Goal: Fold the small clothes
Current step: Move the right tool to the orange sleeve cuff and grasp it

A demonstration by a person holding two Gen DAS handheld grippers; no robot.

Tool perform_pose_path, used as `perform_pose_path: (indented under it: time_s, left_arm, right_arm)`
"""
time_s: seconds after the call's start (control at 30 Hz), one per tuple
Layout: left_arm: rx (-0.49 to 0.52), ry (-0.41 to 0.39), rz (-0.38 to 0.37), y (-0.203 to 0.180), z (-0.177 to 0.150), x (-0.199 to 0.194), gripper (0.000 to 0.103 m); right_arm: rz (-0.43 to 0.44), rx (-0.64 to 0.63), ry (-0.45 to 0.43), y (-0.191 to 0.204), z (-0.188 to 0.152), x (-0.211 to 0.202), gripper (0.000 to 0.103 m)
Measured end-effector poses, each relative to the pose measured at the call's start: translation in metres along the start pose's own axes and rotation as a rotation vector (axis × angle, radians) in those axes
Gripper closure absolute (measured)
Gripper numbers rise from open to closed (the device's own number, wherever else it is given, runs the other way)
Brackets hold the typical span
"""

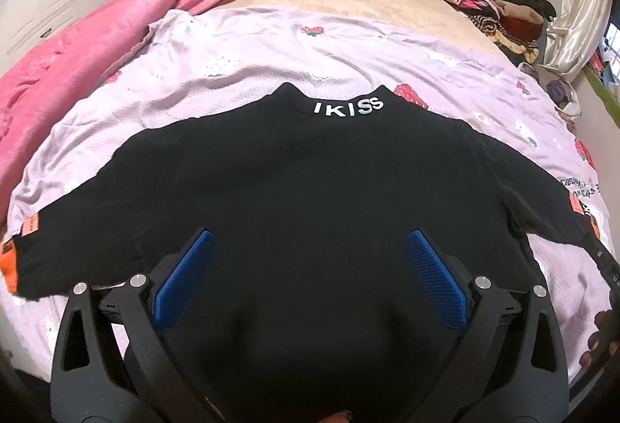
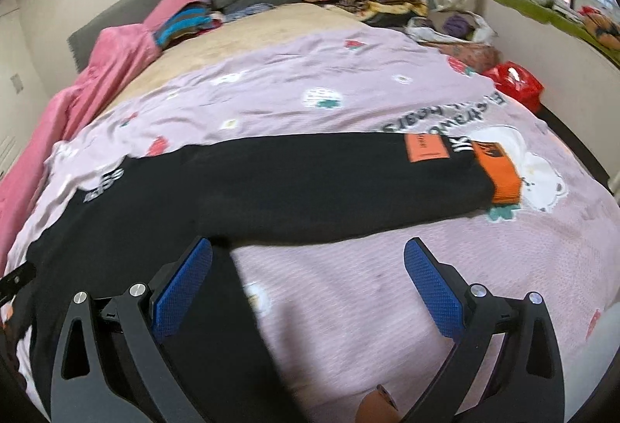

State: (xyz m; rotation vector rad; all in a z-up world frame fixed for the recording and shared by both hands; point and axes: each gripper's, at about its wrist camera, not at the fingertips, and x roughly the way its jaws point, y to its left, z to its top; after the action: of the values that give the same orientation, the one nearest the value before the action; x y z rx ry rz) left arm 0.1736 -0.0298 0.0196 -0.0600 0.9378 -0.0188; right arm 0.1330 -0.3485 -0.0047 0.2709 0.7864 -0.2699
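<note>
Left wrist view: the left gripper hangs over the middle of a black knit sweater with white collar lettering, its blue ribbed pads spread wide apart with nothing between them. The sweater lies flat on a lilac strawberry-print bedsheet, collar ahead of the fingertips, sleeves reaching out past both fingers. In the right wrist view the right gripper is likewise spread and empty; the sweater's body lies under its left finger, and the sleeve with the orange ribbed cuff stretches across ahead of the fingertips.
</note>
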Motion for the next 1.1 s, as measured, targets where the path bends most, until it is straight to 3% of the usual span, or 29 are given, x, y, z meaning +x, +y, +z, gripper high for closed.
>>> perform_pose_path:
  time_s: [0.43, 0.67, 0.9, 0.97, 1.1]
  left_arm:
    - [0.036, 0.007, -0.013, -0.020, 0.018, 0.025, 0.009]
    - [0.054, 0.024, -0.005, -0.029, 0.028, 0.042, 0.009]
    - [0.039, 0.036, 0.015, -0.024, 0.030, 0.058, 0.009]
    - [0.029, 0.046, 0.019, -0.020, 0.029, 0.065, 0.009]
    - [0.015, 0.066, 0.027, -0.012, 0.028, 0.074, 0.009]
  right_arm:
    - [-0.142, 0.109, 0.035, -0.072, 0.020, 0.033, 0.004]
    - [-0.134, 0.222, 0.098, -0.107, 0.024, 0.056, 0.004]
    - [-0.078, 0.417, 0.136, -0.140, 0.022, 0.080, 0.005]
    - [-0.078, 0.448, 0.121, -0.145, 0.024, 0.081, 0.009]
    - [-0.088, 0.519, 0.080, -0.161, 0.032, 0.084, 0.038]
